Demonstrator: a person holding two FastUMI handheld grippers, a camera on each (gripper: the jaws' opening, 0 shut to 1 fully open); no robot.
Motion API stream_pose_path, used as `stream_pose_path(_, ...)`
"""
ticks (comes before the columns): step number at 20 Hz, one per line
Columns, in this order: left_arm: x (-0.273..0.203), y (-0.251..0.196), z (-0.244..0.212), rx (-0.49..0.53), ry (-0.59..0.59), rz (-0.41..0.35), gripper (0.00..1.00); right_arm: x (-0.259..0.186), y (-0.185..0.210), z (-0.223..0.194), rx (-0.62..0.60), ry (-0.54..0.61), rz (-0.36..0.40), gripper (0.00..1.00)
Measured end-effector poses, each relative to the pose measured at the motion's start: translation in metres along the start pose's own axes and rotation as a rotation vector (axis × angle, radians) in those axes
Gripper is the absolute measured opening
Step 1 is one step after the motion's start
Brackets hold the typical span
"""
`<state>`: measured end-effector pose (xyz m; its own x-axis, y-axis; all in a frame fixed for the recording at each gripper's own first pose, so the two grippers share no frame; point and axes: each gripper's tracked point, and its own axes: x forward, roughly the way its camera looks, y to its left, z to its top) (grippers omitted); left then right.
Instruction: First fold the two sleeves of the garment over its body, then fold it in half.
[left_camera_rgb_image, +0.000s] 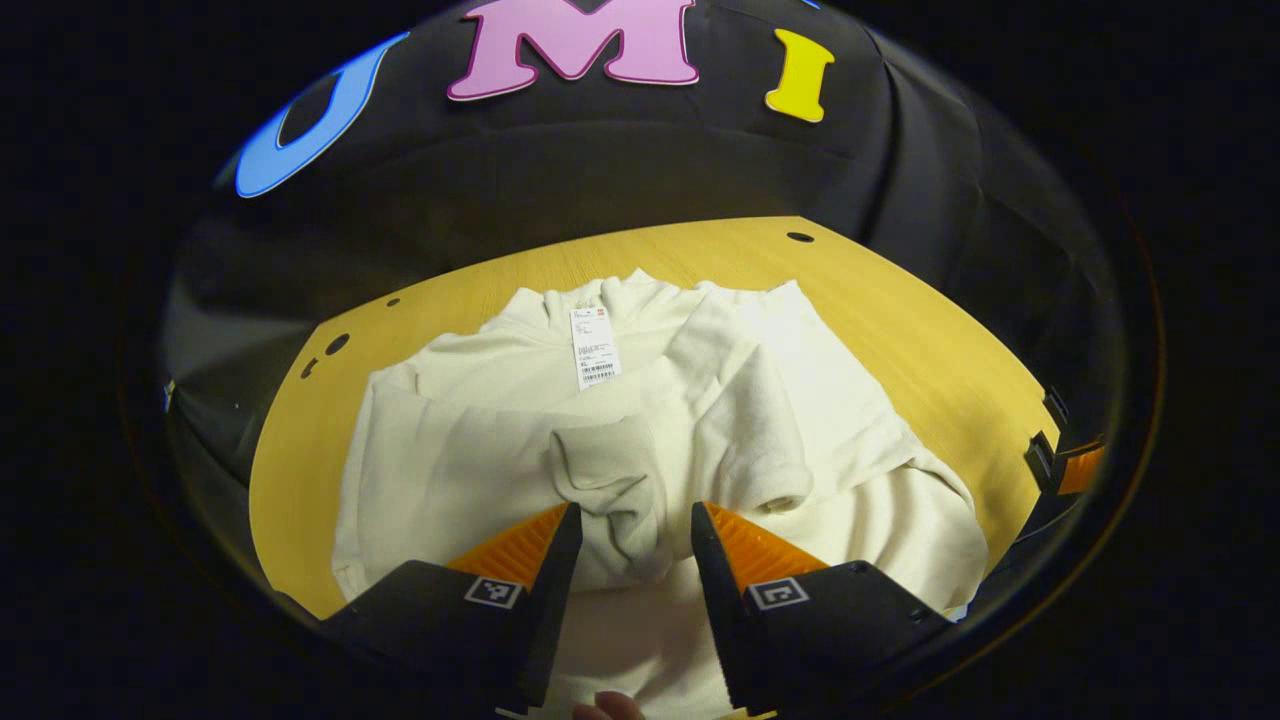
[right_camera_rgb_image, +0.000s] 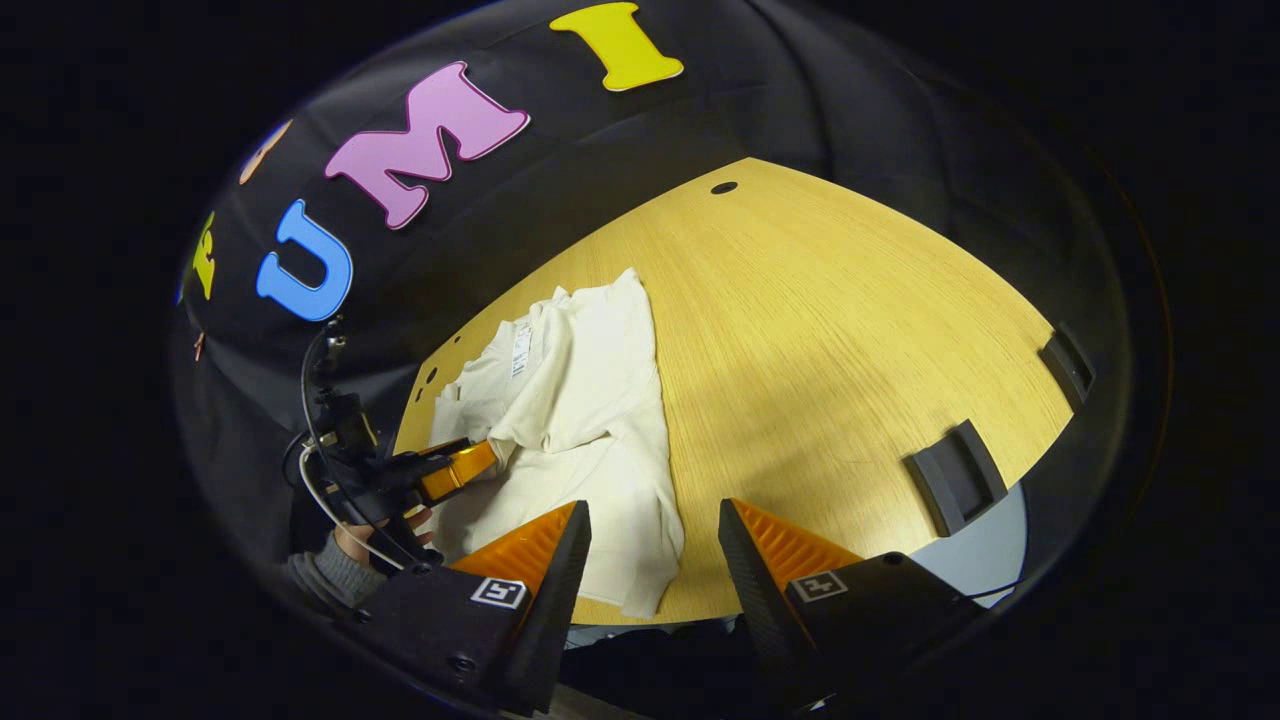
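The cream fleece garment (left_camera_rgb_image: 640, 420) lies flat on the pale wooden table (left_camera_rgb_image: 900, 310), collar towards the top of the left gripper view, both sleeves already crossed over its body. The left gripper (left_camera_rgb_image: 636, 535) hovers directly over the hem, jaws wide apart, holding nothing. In the right gripper view, the right gripper (right_camera_rgb_image: 655, 540) is equally open and empty, the garment lying left of it, so I judge the left nearer for the halving fold.

Light wooden table (right_camera_rgb_image: 850, 330), round holes near far edge; black cloth wall (left_camera_rgb_image: 620, 170) behind.
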<state>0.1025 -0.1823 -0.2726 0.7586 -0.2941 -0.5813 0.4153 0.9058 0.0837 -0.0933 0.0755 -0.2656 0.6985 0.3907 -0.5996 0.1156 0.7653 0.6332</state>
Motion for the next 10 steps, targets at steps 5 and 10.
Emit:
stream_pose_path(5,-0.048,0.021,-0.006,-0.012,-0.030,-0.005,0.75,0.004,0.013,-0.016,-0.036,0.029,0.005,0.80)
stream_pose_path(10,-0.096,0.066,-0.041,-0.105,-0.006,0.039,0.77,0.012,0.018,-0.037,-0.100,0.069,-0.011,0.80)
